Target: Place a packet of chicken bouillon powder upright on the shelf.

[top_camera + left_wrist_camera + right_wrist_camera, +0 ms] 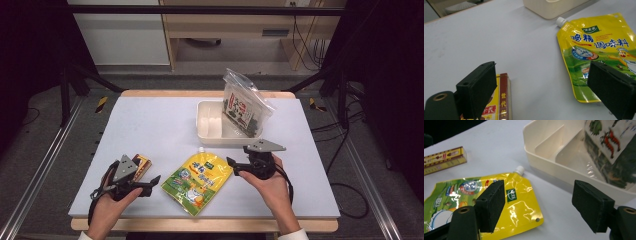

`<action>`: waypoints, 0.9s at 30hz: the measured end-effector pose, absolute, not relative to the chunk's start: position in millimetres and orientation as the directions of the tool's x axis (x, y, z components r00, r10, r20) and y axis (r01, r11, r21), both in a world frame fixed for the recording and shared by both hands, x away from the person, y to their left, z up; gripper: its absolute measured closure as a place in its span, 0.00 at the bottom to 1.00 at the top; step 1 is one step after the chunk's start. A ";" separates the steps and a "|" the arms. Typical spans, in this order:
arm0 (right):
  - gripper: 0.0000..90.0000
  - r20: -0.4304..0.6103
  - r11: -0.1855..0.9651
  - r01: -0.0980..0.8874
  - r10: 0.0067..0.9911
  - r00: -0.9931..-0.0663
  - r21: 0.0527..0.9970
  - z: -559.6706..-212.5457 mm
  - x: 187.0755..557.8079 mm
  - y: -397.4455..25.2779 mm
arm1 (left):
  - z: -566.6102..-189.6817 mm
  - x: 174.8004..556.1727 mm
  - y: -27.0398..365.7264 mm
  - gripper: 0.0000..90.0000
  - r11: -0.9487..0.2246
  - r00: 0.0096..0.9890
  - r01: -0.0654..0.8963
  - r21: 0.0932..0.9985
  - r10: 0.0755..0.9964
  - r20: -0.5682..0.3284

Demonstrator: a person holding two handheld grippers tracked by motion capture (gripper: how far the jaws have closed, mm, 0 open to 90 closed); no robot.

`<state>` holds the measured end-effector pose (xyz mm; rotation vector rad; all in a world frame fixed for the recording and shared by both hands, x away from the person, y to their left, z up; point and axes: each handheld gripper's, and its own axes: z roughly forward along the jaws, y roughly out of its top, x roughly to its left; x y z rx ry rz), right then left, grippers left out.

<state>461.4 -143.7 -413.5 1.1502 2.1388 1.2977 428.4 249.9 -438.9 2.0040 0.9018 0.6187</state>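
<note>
A yellow spouted pouch lies flat at the table's front middle. To its left sits a small red-and-yellow box. A cream divided tray stands behind, with a clear bag of dark snacks leaning in its right part. My left gripper is open, over the box's edge, beside the pouch. My right gripper is open at the pouch's top right corner, holding nothing.
The grey table mat has free room across its left and back. A black frame and cables run along the right side. Furniture stands beyond the far edge.
</note>
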 end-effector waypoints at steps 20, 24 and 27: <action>0.57 0.153 0.246 0.607 0.834 -0.530 0.756 -453.5 472.3 -129.9 | -438.5 428.4 238.8 0.10 -0.422 0.630 0.356 0.834 0.768 0.120; 0.54 0.158 0.262 0.628 0.832 -0.532 0.733 -459.3 476.0 -127.8 | -438.5 429.3 239.4 0.10 -0.422 0.630 0.358 0.833 0.767 0.118; 0.54 0.155 0.271 0.631 0.830 -0.535 0.727 -460.8 476.3 -125.8 | -438.9 428.9 238.6 0.10 -0.422 0.632 0.356 0.834 0.766 0.117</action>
